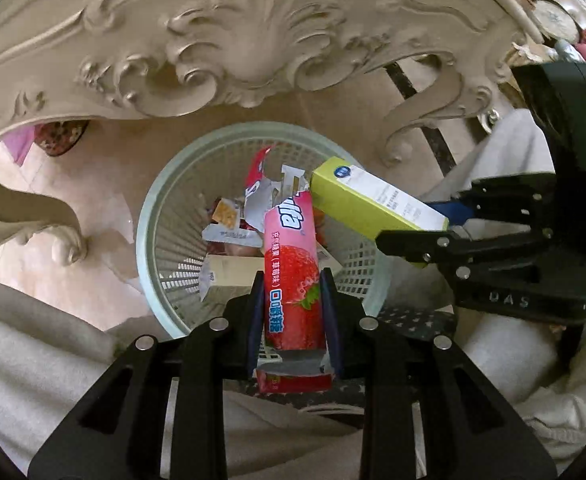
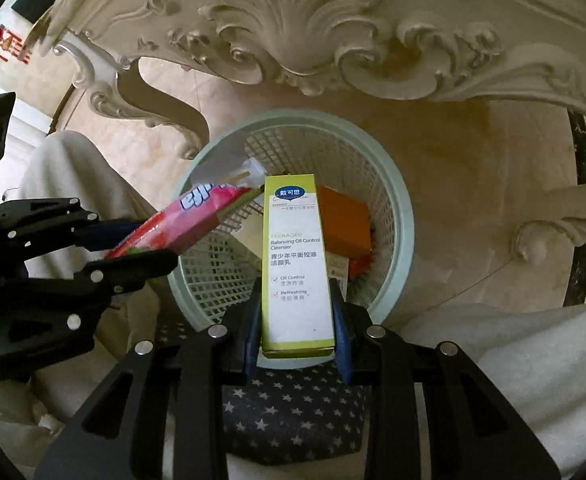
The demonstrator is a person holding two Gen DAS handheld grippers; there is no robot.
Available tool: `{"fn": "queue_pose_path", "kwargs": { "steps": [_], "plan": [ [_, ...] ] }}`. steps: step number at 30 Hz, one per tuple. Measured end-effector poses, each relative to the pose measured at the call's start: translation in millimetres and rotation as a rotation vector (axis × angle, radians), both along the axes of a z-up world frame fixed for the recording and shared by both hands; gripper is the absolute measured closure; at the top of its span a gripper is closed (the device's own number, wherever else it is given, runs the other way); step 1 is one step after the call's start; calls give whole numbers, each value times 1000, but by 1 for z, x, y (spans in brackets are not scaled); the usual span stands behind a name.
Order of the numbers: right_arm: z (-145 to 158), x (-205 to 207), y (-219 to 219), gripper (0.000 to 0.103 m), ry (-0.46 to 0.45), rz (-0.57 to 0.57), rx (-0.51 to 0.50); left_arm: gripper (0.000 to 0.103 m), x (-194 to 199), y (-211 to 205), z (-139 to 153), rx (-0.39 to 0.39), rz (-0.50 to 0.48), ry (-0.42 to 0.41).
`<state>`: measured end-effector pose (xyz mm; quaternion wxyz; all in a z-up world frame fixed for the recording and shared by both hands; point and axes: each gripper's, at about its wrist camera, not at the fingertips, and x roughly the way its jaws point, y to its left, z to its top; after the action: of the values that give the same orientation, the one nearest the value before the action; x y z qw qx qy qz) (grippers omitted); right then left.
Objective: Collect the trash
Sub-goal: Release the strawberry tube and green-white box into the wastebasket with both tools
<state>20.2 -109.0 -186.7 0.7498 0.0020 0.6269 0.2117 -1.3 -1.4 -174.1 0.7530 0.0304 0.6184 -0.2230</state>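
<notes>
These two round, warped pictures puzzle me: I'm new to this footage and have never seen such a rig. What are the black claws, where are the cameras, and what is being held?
The black claws are two hand-held grippers, one in each of a person's hands. Each carries a fisheye camera looking along its fingers, hence the round, bent views.

The left camera shows the left gripper shut on a pink strawberry candy box. The right camera shows the right gripper shut on a green and white cleanser box. Each gripper also shows at the side of the other's picture.

Both point down over a pale green mesh wastebasket on the tiled floor, already holding wrappers and cartons. Behind it is carved cream furniture.
</notes>
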Motion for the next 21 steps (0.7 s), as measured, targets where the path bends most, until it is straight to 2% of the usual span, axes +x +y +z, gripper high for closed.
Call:
{"fn": "queue_pose_path", "kwargs": {
  "steps": [2,3,4,5,6,8,10,14,16,21],
  "plan": [
    [-1,2,0,74,-7,1,28,76,2,3,-5,-22,29,18],
    [-2,-1,-2,72,-6,5,38,63,3,3,-6,-30,39,31],
    [-2,0,-2,67,-7,7,33,29,5,5,-8,-26,52,39],
    [-1,1,-1,45,-26,-2,5,19,6,7,-8,-5,73,26],
    [0,-1,0,34,-61,-12,-13,17,6,8,-6,6,82,4],
    [-2,-4,-2,34,-82,-14,-16,17,6,12,-2,18,103,-36],
    [-4,-4,-5,34,-53,-33,-9,17,8,17,-4,12,121,-29],
    [4,-10,-18,34,-54,-54,3,17,8,24,-5,38,141,-15],
    [13,-15,-22,34,-64,-53,9,17,7,23,-3,49,134,-27],
    [52,-26,-27,34,-111,1,79,17,-4,17,28,25,56,-96]
  ]
}}
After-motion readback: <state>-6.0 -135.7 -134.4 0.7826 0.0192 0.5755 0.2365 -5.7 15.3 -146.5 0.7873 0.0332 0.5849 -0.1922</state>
